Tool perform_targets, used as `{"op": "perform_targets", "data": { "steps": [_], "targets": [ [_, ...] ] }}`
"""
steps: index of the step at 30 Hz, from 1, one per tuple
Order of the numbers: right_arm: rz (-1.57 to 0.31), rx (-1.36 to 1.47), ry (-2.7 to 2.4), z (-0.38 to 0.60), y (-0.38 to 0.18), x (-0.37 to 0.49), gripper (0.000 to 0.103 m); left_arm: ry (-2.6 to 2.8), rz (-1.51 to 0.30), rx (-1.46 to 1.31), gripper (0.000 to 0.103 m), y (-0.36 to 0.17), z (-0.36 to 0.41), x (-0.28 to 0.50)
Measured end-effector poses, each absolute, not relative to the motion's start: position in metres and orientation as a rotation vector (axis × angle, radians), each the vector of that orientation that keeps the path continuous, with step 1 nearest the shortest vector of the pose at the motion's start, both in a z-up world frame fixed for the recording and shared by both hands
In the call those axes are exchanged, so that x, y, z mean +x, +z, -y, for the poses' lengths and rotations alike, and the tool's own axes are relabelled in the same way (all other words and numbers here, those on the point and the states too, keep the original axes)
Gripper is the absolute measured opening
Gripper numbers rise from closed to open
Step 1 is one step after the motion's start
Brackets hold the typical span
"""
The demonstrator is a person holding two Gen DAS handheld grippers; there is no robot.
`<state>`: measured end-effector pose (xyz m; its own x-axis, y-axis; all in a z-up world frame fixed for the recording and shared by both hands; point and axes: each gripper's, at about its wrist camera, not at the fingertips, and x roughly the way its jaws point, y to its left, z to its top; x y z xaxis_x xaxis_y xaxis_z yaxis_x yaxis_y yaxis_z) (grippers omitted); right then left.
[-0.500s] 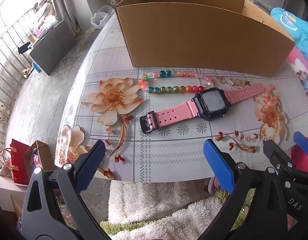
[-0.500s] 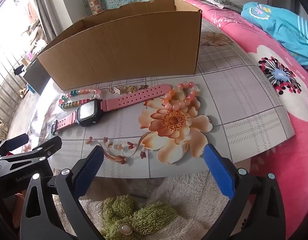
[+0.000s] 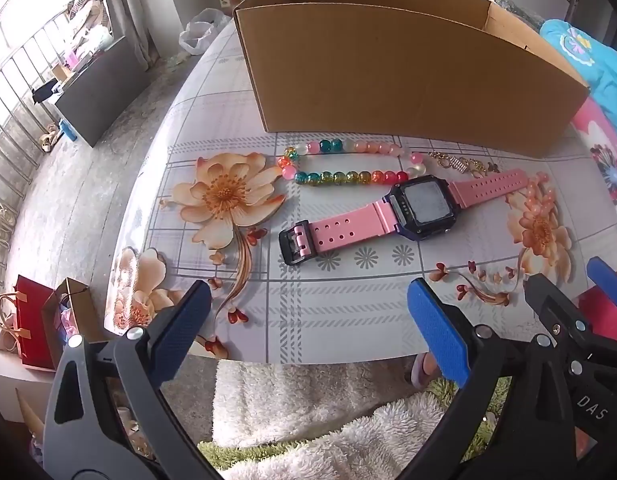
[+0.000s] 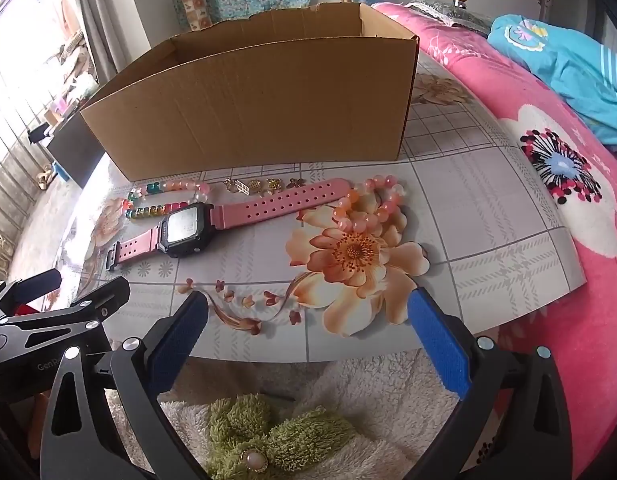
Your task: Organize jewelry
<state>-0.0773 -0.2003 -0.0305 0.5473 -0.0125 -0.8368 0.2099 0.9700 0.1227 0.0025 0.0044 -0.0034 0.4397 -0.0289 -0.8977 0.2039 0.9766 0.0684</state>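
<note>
We see the pink watch (image 3: 408, 208) lying flat on the table (image 3: 348, 320) before the box (image 3: 388, 80), its strap running sideways, buckle end left. Both our left gripper (image 3: 308, 320) and right gripper (image 4: 308, 320) are wide apart, holding nothing. We cannot see inside the box.

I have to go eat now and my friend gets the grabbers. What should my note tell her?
Left gripper: open, holding nothing, hovering over the near table edge.
Right gripper: the same, open and empty.
On the table, in front of the cardboard box: pink watch, multicolored bead bracelet, small gold charm chain, peach bead bracelet.
Done: nothing looks picked up yet; the inside of the box cannot be seen.
Left: all four pieces presumably go into the box.
</note>
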Motion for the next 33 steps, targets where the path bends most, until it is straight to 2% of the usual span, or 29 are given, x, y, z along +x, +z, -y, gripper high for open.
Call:
{"op": "perform_targets", "data": {
  "steps": [33],
  "targets": [
    [-0.989,0.225,-0.135,0.1930,-0.0294,-0.0781,0.098,-0.145,-1.106,0.168,0.095,-0.0041,-0.0085,0.0026]
  ]
}}
